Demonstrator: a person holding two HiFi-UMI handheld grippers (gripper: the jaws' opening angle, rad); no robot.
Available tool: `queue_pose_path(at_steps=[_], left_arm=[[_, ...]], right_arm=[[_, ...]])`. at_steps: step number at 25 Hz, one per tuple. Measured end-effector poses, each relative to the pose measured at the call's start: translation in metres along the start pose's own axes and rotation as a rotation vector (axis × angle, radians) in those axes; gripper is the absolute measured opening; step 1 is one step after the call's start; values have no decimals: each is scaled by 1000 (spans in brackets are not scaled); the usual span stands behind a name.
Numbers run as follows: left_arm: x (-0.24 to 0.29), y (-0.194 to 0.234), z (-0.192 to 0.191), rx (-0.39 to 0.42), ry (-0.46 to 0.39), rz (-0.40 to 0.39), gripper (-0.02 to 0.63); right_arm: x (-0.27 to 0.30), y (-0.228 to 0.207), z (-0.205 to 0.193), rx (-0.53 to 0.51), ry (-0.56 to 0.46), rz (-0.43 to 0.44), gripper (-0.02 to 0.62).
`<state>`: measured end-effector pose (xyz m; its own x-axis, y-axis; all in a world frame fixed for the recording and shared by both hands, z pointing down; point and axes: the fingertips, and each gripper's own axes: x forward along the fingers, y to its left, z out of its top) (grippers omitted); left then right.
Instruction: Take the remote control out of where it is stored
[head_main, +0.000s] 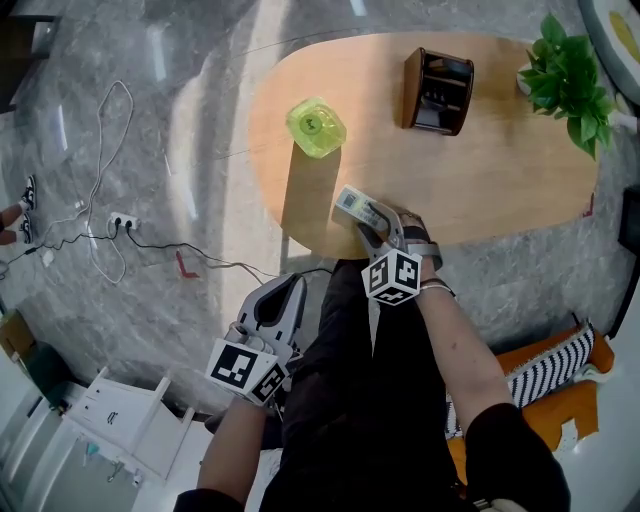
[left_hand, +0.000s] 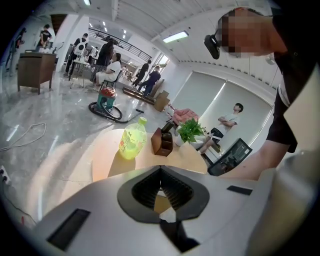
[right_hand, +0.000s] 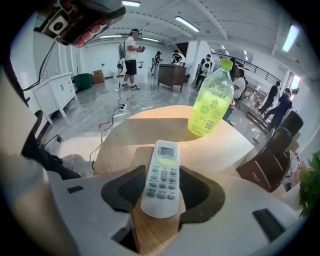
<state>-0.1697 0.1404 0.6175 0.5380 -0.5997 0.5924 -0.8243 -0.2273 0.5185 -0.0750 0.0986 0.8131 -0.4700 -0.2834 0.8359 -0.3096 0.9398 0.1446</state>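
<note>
The white remote control (head_main: 357, 207) (right_hand: 162, 177) lies flat on the wooden table (head_main: 500, 170) near its front edge, display end pointing away. My right gripper (head_main: 372, 224) (right_hand: 161, 189) is open, its black pads (right_hand: 125, 187) flanking the lower half of the remote without pressing on it. The brown storage holder (head_main: 437, 92) (right_hand: 267, 167) stands further back on the table, apart from the remote. My left gripper (head_main: 288, 292) (left_hand: 161, 172) hangs below the table edge beside the person's legs, tips together, with nothing in it.
A green drink bottle (head_main: 316, 126) (right_hand: 211, 100) stands left of the holder. A potted plant (head_main: 568, 75) sits at the table's right end. Cables and a power strip (head_main: 120, 220) lie on the floor at left. White furniture (head_main: 120, 410) is at lower left. Several people stand in the background.
</note>
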Motion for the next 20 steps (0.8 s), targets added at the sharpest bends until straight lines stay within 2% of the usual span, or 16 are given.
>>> queue_pose_path(at_steps=[6,11,12,14,16,20], left_arm=[[-4,-1,28,35,-54,18,6],[-12,-17,91,75,-154,5,6],[-14,-22,110,98,-178,2,5],[-20,-34,146,141,-228,0,6],[-29,-50,174,171,-269,-5,6],[-45,-88,225,247,-334,-35,5]], right_arm=[[-33,-27,29,80,-52,-5,210],[-104,-70,74,249,-182,-2,209],[-122,-85,85,292,-221,-22,206],[-163,-116,105,387,-300,-85,114],[-211,-139,121,469,-374,-144,54],[-307,-175,152,512,-542,-273,49]])
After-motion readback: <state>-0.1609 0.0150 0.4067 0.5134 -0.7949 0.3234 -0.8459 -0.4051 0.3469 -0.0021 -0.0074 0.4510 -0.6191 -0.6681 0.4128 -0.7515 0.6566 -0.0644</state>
